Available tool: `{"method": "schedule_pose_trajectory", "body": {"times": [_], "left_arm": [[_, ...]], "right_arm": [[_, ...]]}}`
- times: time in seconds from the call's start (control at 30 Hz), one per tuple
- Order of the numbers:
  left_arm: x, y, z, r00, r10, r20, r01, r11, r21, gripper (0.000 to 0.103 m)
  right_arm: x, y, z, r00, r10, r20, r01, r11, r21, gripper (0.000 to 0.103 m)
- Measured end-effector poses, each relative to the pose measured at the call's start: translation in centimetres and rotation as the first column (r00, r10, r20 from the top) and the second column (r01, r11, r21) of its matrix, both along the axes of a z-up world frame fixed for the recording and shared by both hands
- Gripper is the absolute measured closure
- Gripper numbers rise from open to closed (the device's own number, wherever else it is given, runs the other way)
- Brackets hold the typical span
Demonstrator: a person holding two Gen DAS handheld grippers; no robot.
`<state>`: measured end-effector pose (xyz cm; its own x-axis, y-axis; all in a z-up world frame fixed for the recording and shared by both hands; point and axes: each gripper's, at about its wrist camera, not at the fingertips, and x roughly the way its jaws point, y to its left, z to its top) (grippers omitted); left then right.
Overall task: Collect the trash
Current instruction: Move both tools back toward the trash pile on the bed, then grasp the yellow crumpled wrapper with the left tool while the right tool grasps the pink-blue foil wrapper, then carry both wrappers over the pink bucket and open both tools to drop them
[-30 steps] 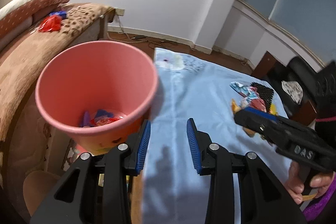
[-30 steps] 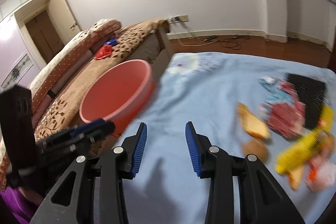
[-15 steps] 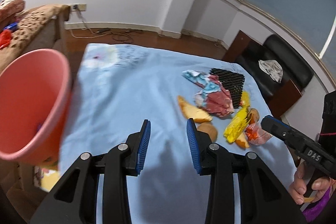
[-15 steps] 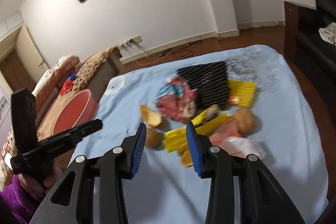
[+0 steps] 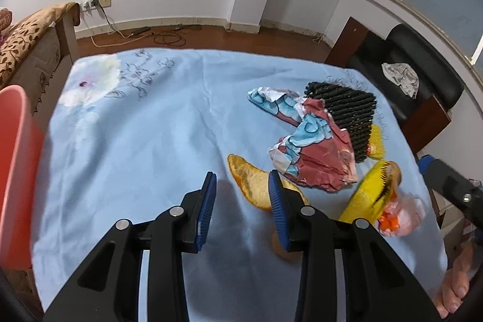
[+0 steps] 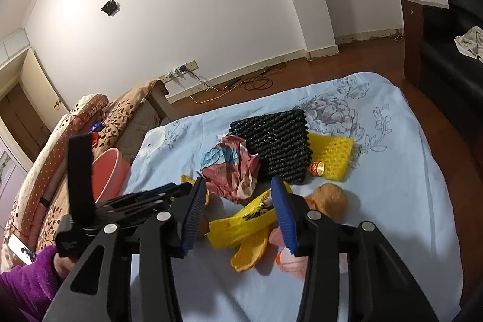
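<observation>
A trash pile lies on the blue sheet (image 5: 135, 141): a crumpled red and blue wrapper (image 5: 314, 150), a black mesh pad (image 5: 347, 113), an orange peel (image 5: 250, 183), a yellow bag (image 5: 368, 195). My left gripper (image 5: 241, 186) is open and empty, its right finger just over the peel. My right gripper (image 6: 238, 192) hovers above the yellow bag (image 6: 241, 224) and the wrapper (image 6: 235, 168); its jaws are opening and the pads press on nothing. The pink bin (image 6: 108, 171) stands at the sheet's left edge.
Yellow foam (image 6: 332, 156), a small red cup (image 6: 317, 168), a brown round lump (image 6: 329, 199) and a pink bag (image 6: 286, 258) also lie in the pile. A sofa (image 6: 60, 147) flanks the bin. A black chair (image 5: 404, 74) stands at the right.
The left gripper has swung away from the pink bin toward the trash pile. The right gripper has come over the pile and its jaws stand wider.
</observation>
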<state>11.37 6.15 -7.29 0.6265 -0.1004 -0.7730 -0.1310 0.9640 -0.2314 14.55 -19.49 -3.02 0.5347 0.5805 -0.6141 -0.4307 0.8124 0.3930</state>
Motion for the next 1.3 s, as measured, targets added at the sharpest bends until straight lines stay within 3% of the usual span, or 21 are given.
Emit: {"method": "schedule_pose_trajectory", "body": {"times": [0.03,0.13,0.23,0.6,0.93,1.0,1.03,1.07,1.13,1.3], "left_arm": [[0.3,-0.1,-0.4,1.0,0.007,-0.015,-0.007,1.0,-0.003,0.068],[0.7,-0.1,-0.8,0.999,0.03,-0.023,-0.03,1.0,0.009,0.091],[0.5,0.6,-0.6,0.998,0.05,-0.024,-0.051,0.998,-0.027,0.098],[-4.7,3.0,2.9,0.991,0.106,0.083,-0.107,0.994,0.004,0.099],[-7.9,4.7,3.8,0.982,0.152,0.11,-0.15,0.988,-0.031,0.099],[-8.2,4.9,3.9,0.982,0.153,0.112,-0.149,0.988,-0.041,0.099],[-8.3,5.0,3.9,0.982,0.153,0.115,-0.149,0.988,-0.042,0.099],[-8.4,5.1,4.1,0.981,0.152,0.12,-0.148,0.988,-0.042,0.099],[-8.8,5.2,4.3,0.98,0.153,0.129,-0.148,0.988,-0.047,0.099],[-9.6,5.7,4.9,0.975,0.164,0.151,-0.156,0.986,-0.066,0.099]], "right_arm": [[0.1,0.0,-0.1,1.0,-0.002,-0.004,0.002,1.0,0.002,0.059],[0.2,0.0,-0.5,1.0,-0.002,-0.015,0.002,1.0,-0.005,0.059],[0.4,0.3,-0.8,0.999,0.007,-0.031,-0.008,1.0,-0.013,0.059],[2.3,3.7,0.2,0.998,0.06,-0.029,-0.062,0.995,-0.076,0.053],[6.7,6.0,-3.2,0.983,-0.027,-0.18,0.0,0.989,-0.151,0.053],[6.9,6.4,-4.0,0.978,-0.018,-0.209,-0.013,0.989,-0.149,0.062],[6.8,6.7,-4.4,0.974,0.003,-0.228,-0.034,0.99,-0.133,0.078],[6.5,7.0,-4.4,0.971,0.023,-0.239,-0.051,0.992,-0.112,0.085],[5.5,7.5,-3.6,0.977,0.049,-0.208,-0.071,0.992,-0.101,0.092],[2.8,8.3,-0.6,0.989,0.091,-0.121,-0.098,0.993,-0.058,0.093]]}}
